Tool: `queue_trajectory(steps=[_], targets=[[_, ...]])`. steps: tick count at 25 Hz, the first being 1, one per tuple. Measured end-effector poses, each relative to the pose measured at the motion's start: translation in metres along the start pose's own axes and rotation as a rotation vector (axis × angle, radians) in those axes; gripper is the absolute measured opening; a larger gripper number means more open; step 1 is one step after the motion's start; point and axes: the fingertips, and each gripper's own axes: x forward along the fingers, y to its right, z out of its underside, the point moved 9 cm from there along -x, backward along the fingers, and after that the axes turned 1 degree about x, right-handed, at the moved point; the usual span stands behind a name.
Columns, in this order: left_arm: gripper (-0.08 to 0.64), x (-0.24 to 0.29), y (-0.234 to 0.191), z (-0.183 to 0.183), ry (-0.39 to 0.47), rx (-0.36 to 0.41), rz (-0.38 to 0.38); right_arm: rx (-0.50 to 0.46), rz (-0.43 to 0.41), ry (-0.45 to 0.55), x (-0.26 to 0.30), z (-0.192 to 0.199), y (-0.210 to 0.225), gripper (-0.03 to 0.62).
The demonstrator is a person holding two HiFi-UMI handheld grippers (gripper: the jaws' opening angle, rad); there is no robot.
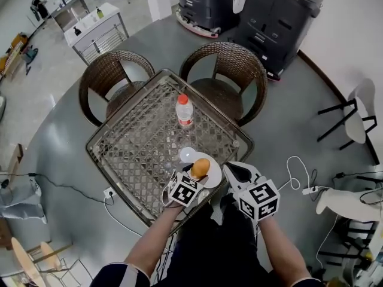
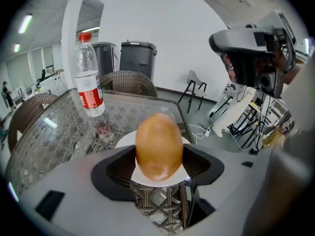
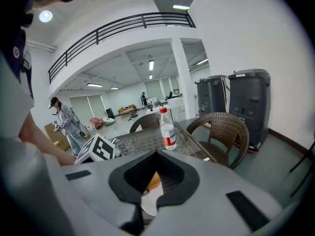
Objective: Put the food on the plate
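Note:
An orange-brown, egg-shaped piece of food is held upright just above a white plate near the front right corner of the glass-topped wicker table. My left gripper is shut on it, one jaw on each side. My right gripper hovers just right of the plate, shut and holding nothing. In the right gripper view the food and the plate show beyond its jaws.
A water bottle with a red cap stands mid-table behind the plate. Two wicker chairs sit at the far side, and two dark bins stand beyond. Cables lie on the floor to the right.

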Motion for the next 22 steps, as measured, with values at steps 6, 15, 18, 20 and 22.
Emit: queue_trajectory(steps=[6,15,18,20,22], targets=[[0.301,0.017,-0.002,-0.001,-0.108,0.052,-0.02,-0.014,-0.032,-0.019,0.011,-0.004,0.014,0.005],[0.301,0.03,0.002,0.002,-0.163,0.081,-0.069,-0.022,-0.063,-0.022,0.015,-0.015,0.035,0.005],[0.301,0.033,0.002,0.001,-0.156,0.088,-0.091,-0.021,-0.068,-0.022,0.016,-0.017,0.039,0.005],[0.301,0.035,0.003,0.002,-0.151,0.089,-0.093,-0.018,-0.069,-0.02,0.017,-0.017,0.038,0.005],[0.301,0.035,0.002,0.004,-0.151,0.073,-0.081,-0.022,-0.071,-0.022,0.018,-0.016,0.037,0.005]])
